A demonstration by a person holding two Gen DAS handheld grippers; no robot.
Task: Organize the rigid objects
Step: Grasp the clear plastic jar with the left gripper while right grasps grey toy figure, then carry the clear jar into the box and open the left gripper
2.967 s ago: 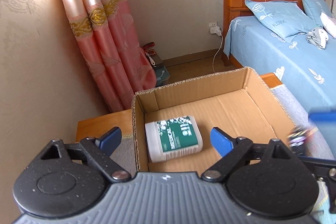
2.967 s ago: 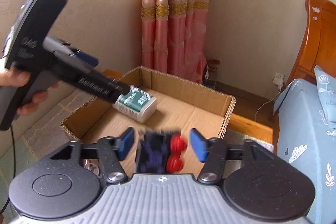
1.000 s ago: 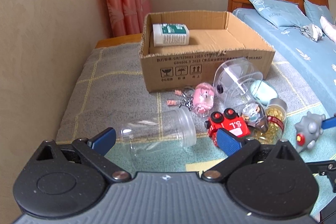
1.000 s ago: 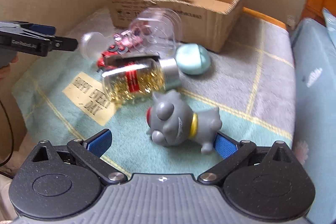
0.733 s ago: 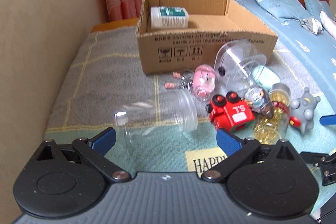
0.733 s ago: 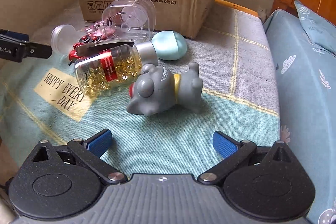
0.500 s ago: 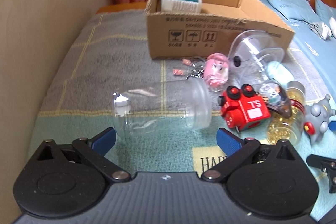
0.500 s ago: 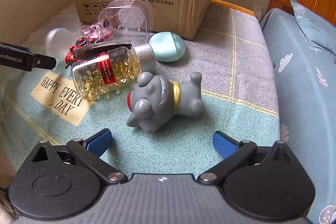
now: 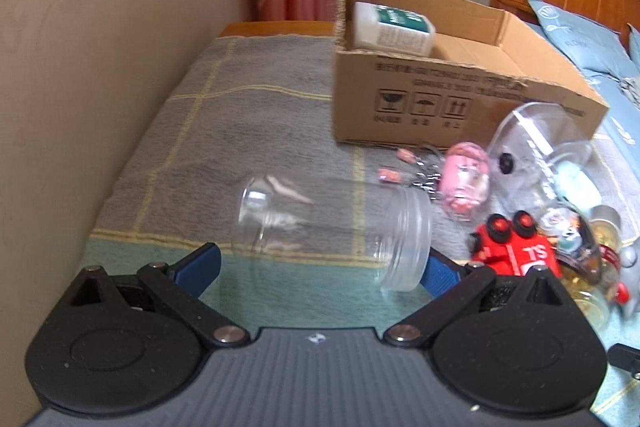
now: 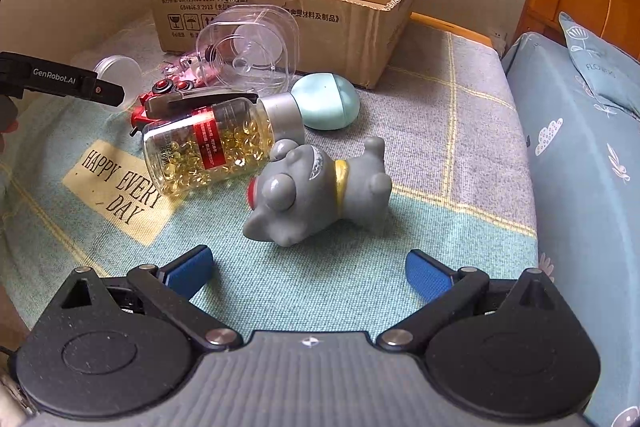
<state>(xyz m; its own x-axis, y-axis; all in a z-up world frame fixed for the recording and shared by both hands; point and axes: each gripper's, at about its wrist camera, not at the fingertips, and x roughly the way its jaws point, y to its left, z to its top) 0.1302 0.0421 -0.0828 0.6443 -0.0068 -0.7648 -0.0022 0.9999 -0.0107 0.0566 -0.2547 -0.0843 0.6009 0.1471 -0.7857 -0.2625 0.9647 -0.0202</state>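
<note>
Left gripper [image 9: 318, 269] gaped wide around the empty clear plastic jar [image 9: 334, 231]; right gripper [image 10: 307, 271] gaped, empty, near the gray dog figurine [image 10: 316, 189]. Risk: round jar rolling or squirting out.

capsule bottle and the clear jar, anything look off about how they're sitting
Both lie on their sides on the blanket. The capsule bottle rests against the grey dog toy, cap on, nothing spilled. The clear jar is lidless and empty. The dog toy is tipped over too.

Your left view is motion-blurred; the clear jar [image 9: 336, 231] hides part of one blue pad, and the grey dog toy [image 9: 628, 269] runs off the right edge.
</note>
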